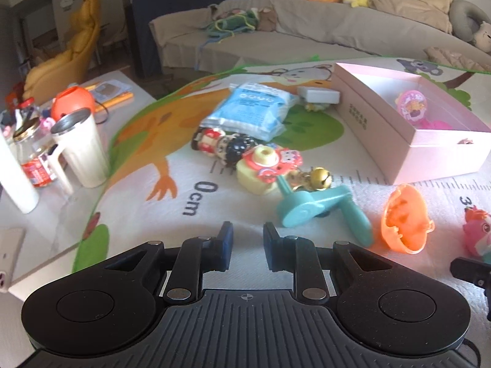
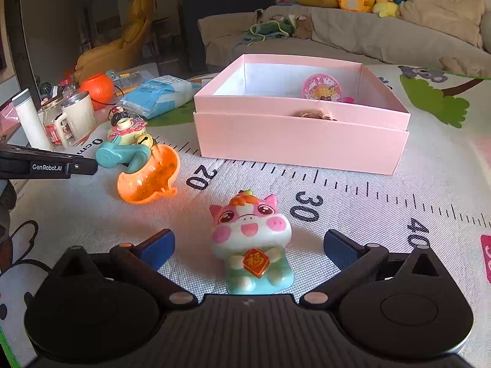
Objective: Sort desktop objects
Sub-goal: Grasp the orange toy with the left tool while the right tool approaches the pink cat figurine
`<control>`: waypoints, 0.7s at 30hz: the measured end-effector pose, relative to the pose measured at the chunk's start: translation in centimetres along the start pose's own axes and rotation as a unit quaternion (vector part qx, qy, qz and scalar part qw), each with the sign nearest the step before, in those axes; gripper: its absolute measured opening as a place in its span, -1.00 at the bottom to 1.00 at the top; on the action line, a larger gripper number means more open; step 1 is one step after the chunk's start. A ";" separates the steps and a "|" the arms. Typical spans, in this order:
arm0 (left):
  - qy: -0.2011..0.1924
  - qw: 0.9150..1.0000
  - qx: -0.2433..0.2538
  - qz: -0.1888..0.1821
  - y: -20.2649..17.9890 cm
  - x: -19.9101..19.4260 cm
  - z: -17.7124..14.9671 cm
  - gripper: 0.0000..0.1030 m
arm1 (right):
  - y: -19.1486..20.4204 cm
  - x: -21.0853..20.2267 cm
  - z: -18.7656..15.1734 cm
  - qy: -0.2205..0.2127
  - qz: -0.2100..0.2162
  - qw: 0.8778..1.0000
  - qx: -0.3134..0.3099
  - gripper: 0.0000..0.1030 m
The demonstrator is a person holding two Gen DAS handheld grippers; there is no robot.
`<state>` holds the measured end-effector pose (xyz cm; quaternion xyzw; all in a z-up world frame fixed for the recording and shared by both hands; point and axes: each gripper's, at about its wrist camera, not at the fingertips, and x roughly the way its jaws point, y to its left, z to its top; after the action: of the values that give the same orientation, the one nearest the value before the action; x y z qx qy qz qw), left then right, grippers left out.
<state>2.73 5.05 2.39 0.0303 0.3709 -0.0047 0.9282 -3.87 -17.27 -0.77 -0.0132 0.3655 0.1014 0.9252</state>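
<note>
A pink pig squishy toy (image 2: 251, 242) stands upright on the play mat between the wide-open fingers of my right gripper (image 2: 249, 245), untouched. It also shows in the left wrist view (image 1: 477, 233) at the right edge. The pink box (image 2: 300, 141) stands beyond it with a round pink toy (image 2: 322, 87) inside. My left gripper (image 1: 247, 245) is open and empty above bare mat. Ahead of it lie a teal toy (image 1: 319, 208), an orange shell half (image 1: 405, 217), a yellow toy camera (image 1: 267, 165), a doll figure (image 1: 224, 144) and a blue packet (image 1: 254, 109).
A white mug (image 1: 81, 147), a glass jar (image 1: 30, 153), a white cylinder (image 1: 15, 181) and an orange round container (image 1: 72, 102) stand on the low table at left. A phone (image 1: 7, 260) lies at the near left. A sofa (image 1: 307, 33) runs behind the mat.
</note>
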 end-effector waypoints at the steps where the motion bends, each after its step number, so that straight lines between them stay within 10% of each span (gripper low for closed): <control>1: -0.002 1.000 -0.002 0.009 0.4 -0.1 0.0 -0.36 | 0.1 0.0 0.0 0.001 -0.002 1.000 -0.002 1.00; 6: -0.025 0.999 -0.017 0.029 2.1 -1.7 0.0 -0.02 | 0.3 0.1 0.0 0.006 -0.008 1.000 -0.008 1.00; 10: -0.043 0.997 0.006 -0.071 0.4 -3.4 0.5 0.51 | 0.3 0.2 0.0 0.010 -0.009 1.000 -0.011 1.00; 21: -0.026 0.982 0.113 -0.146 -9.0 -0.9 0.5 0.52 | -0.7 -2.3 -2.0 0.016 0.015 0.999 -0.048 1.00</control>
<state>2.13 -3.96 2.90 0.0805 0.3442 -0.1831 0.9173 -6.75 -18.60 -0.69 -0.0538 0.3751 0.1327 0.9159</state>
